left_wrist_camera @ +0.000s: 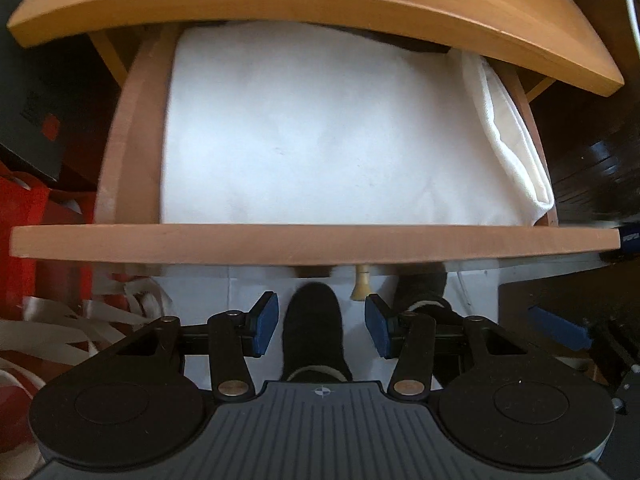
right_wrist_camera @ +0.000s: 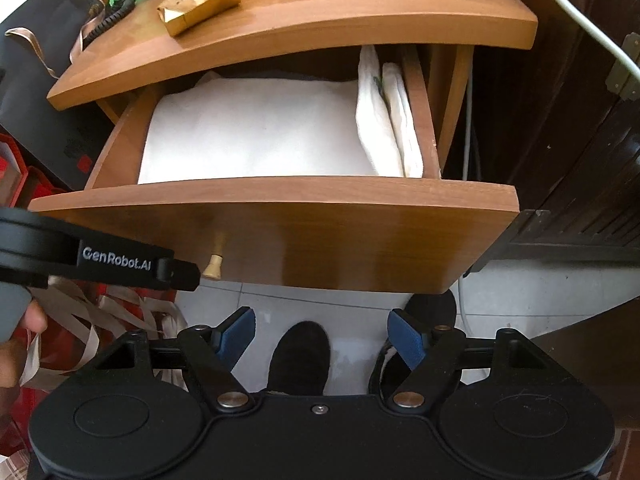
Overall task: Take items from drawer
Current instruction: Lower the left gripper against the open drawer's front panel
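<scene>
The drawer (right_wrist_camera: 280,236) stands pulled out from under the top surface (right_wrist_camera: 320,28) of the wooden cabinet, and its contents are untouched. A large folded white cloth (right_wrist_camera: 256,132) fills most of it, lying flat. Along the right wall, two smaller folded white cloths (right_wrist_camera: 394,120) stand on edge, touching each other and the big cloth.

Both tools hang in front of the drawer front, over the tiled floor (right_wrist_camera: 352,308), lower than the drawer rim. The left hand-held gripper (left_wrist_camera: 320,326) has its jaws spread wide and holds nothing; it sits near the small wooden knob (left_wrist_camera: 362,282). The right hand-held gripper (right_wrist_camera: 320,334) is likewise wide apart and empty.

The step in hand looks like the first reach into the drawer. To do it well, the right tool should probably rise above the front panel, then come down on the upright cloths, whose exposed top edges offer a clean pinch. Pinching only one layer risks unfolding it, so the jaws should straddle a whole folded bundle. The flat cloth lies snug against the walls, and lifting it by a near corner seems easier than pinching its middle.
</scene>
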